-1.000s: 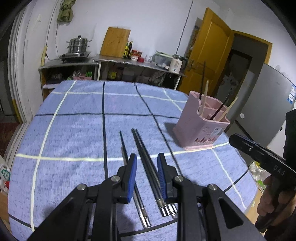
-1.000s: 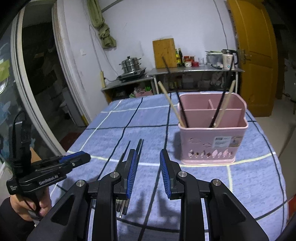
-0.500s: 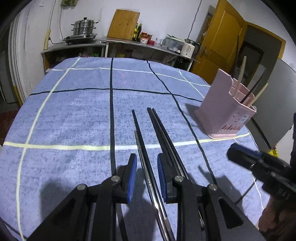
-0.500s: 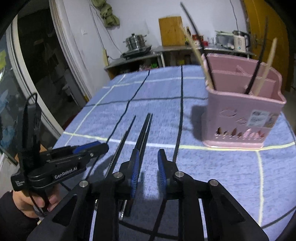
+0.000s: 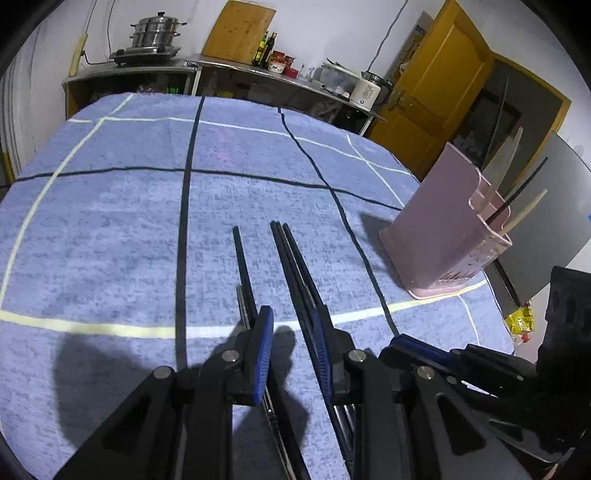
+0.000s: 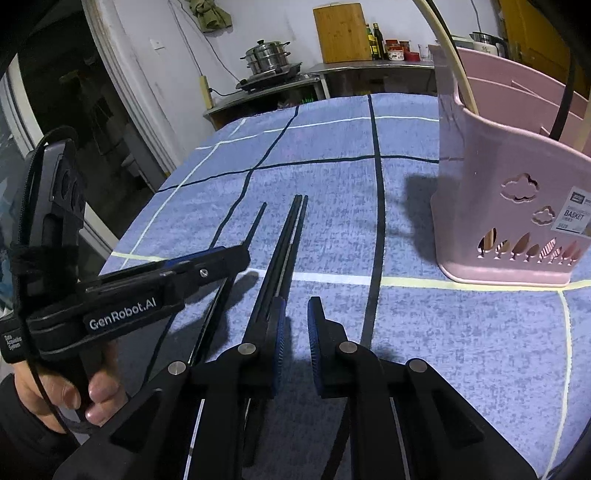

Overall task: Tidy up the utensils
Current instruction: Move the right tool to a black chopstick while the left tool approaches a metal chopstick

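Observation:
Three black chopsticks lie on the blue cloth, a single one (image 5: 242,258) (image 6: 255,229) and a close pair (image 5: 291,258) (image 6: 291,236). My left gripper (image 5: 291,325) (image 6: 221,258) hovers low over their near ends. Its jaws stand narrowly apart with only cloth between the tips. My right gripper (image 6: 295,310) (image 5: 406,343) is just to its right, low over the pair. Its jaws are closing with nothing between them. The pink basket (image 5: 436,236) (image 6: 498,192) stands upright to the right and holds several black and pale chopsticks.
A hand (image 6: 74,391) holds the left gripper's handle at the table's near left edge. The blue checked cloth (image 5: 110,221) covers the table. Behind it runs a counter with a steel pot (image 5: 155,33), a cutting board (image 5: 240,29) and a kettle (image 5: 369,88). A yellow door (image 5: 443,103) stands far right.
Both grippers have sunk and moved forward over the chopsticks. The right jaws have narrowed. The pink basket looms larger in the right wrist view.

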The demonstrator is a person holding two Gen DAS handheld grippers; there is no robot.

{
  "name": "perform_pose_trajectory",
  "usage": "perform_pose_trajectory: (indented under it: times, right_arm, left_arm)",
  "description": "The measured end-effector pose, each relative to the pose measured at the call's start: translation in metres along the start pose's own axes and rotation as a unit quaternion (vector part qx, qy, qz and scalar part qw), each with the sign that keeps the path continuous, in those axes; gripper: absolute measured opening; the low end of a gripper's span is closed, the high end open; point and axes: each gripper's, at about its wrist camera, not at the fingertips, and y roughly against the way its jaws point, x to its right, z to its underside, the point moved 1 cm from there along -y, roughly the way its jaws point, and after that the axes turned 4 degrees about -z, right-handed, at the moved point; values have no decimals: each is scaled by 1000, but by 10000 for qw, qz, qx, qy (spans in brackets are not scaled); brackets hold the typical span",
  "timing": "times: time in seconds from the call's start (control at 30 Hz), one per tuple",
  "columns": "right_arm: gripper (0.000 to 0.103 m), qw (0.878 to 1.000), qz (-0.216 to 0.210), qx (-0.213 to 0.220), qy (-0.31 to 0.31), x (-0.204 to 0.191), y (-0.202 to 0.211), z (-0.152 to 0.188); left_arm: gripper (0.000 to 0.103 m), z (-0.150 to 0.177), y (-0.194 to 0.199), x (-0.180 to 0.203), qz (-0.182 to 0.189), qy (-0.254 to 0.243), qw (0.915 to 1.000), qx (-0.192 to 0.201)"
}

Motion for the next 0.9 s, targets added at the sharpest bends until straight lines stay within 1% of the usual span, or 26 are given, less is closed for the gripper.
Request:
perform_pose_trajectory:
  times: [0.07,0.2,0.27,0.4,0.43,0.47,0.5,0.53,0.6,0.7,0.9]
  right_arm:
    - [13,10000,-14,-10,-23,1,-1,0]
    - [13,10000,-31,5,-25,3,1,-1]
    - [13,10000,-29,18,-33,3,1,0]
    - [13,9999,-42,26,-94,5,2,1]
    - [13,9999,-45,21,-101,6,2,1]
    - [13,9999,-49,21,-99,6,2,1]
    - [13,9999,-53,22,-92,5,2,1]
    - [13,9999,-60,20,-78,4,2,1]
    - [13,10000,-83,0,-45,2,0,1]
    - [13,10000,-80,-34,16,-2,-6,-1]
    - [13,9998,-30,-202,56,-5,-25,-5]
  left_arm:
    - [24,1,-5,-1,-91,37,9999,-67]
    - [24,3,-6,-6,-219,103,9997,-60]
    - [23,6,-8,-8,-221,135,9996,-104]
    - [23,7,-7,-4,-274,53,9995,-122]
    - [23,7,-8,-3,-348,-14,9993,-126]
    - [23,7,-9,-1,-436,-84,9990,-110]
    - [18,7,-9,0,-538,-133,9984,-106]
    - [15,7,-9,-1,-590,-144,9981,-107]
    - [12,7,-9,-3,-635,-162,9978,-102]
    - [11,8,-7,-5,-668,-198,9975,-95]
    - [11,12,-1,-10,-763,-112,9970,-92]
